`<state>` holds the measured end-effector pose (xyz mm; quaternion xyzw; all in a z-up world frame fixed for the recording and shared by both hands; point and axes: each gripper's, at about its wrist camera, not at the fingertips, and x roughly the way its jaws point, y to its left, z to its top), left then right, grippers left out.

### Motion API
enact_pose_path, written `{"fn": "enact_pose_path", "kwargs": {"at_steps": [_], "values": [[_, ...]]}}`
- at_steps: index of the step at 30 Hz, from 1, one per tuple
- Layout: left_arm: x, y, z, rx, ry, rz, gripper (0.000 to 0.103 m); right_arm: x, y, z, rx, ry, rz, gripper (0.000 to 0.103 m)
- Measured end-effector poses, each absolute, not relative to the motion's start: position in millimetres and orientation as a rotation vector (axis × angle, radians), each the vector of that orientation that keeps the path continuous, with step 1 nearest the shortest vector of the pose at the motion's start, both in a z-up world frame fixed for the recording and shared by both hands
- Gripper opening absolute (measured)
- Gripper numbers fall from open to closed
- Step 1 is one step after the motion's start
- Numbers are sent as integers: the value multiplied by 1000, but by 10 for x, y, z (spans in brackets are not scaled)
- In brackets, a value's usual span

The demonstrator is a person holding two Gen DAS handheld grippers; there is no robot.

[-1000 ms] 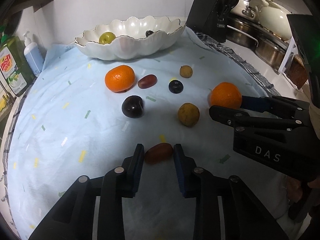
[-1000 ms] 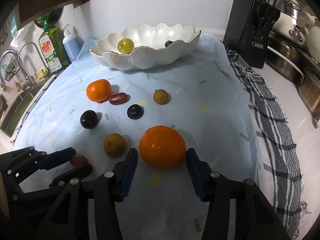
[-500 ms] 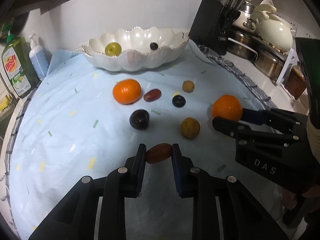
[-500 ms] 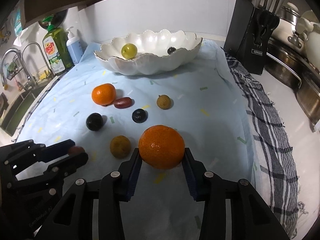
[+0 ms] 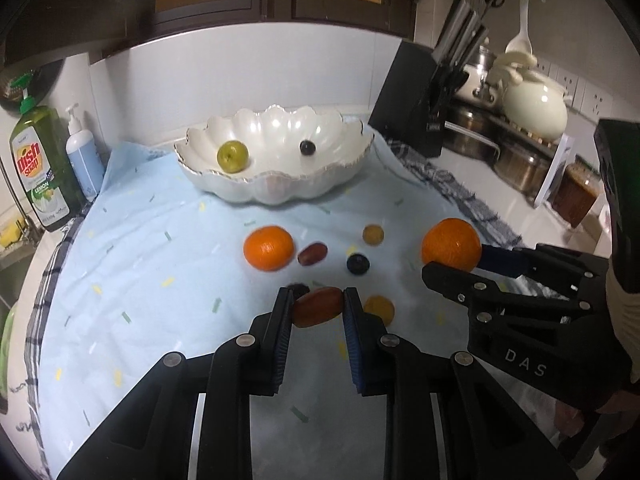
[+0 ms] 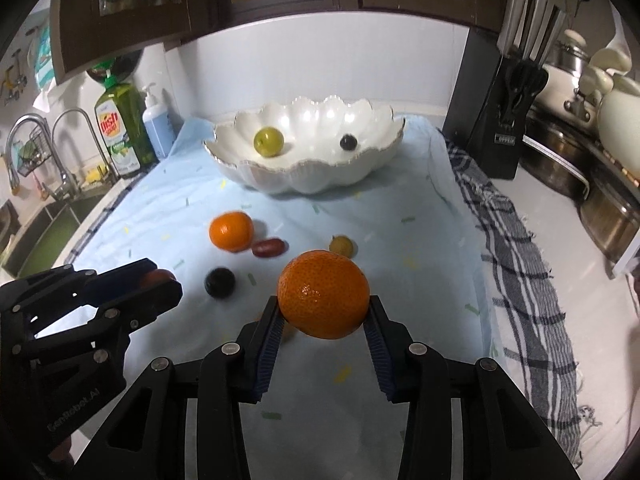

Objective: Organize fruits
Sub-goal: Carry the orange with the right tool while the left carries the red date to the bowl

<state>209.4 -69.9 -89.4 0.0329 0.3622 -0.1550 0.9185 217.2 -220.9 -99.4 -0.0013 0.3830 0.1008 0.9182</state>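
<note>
My left gripper (image 5: 317, 307) has its fingers pinched on a small reddish-brown oval fruit (image 5: 318, 306), gripped across its short sides and, as far as I can judge, lifted clear of the blue cloth (image 5: 152, 248). My right gripper (image 6: 323, 316) is clamped on a big orange (image 6: 323, 294), with the pads meeting it below its widest part — that is my first worry, since a round, waxy skin held low could squirt upward and out if I tilt the wrist on the way to the bowl. The oval fruit is slick too and only caught near its middle, so a jolt might spin it loose. Both grippers sit close side by side, and I judge that carrying both loads together toward the white scalloped bowl (image 5: 276, 184) at the far edge of the cloth risks knocking them into each other. Loose on the middle of the cloth lie a second orange (image 5: 268, 248), a red grape (image 5: 312, 253), a dark round fruit (image 5: 358, 264) and two small tan ones — a low pass could roll any of them toward the cloth's right edge. The bowl already holds a green fruit (image 5: 231, 156) and a dark berry (image 5: 307, 147); dropping the orange from height could bruise them or bounce it off the rim.
</note>
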Motion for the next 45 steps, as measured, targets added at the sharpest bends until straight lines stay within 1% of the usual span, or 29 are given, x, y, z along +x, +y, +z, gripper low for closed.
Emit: {"fn": "enact_pose_path", "kwargs": {"at_steps": [14,25,39,45], "values": [[2311,-457,-558,76,641,-330,26,2313,-1984,-618,11,687,181,42],[2577,-319,-348,73,568,-320,26,2590,-1891,-439,8,650,177,42],[3094,-279,-53,80,491,-298,26,3225,-1862,-296,25,643,204,42],[3438,-326,-28,97,519,-311,26,3563,-1850,-283,9,670,216,42]]}}
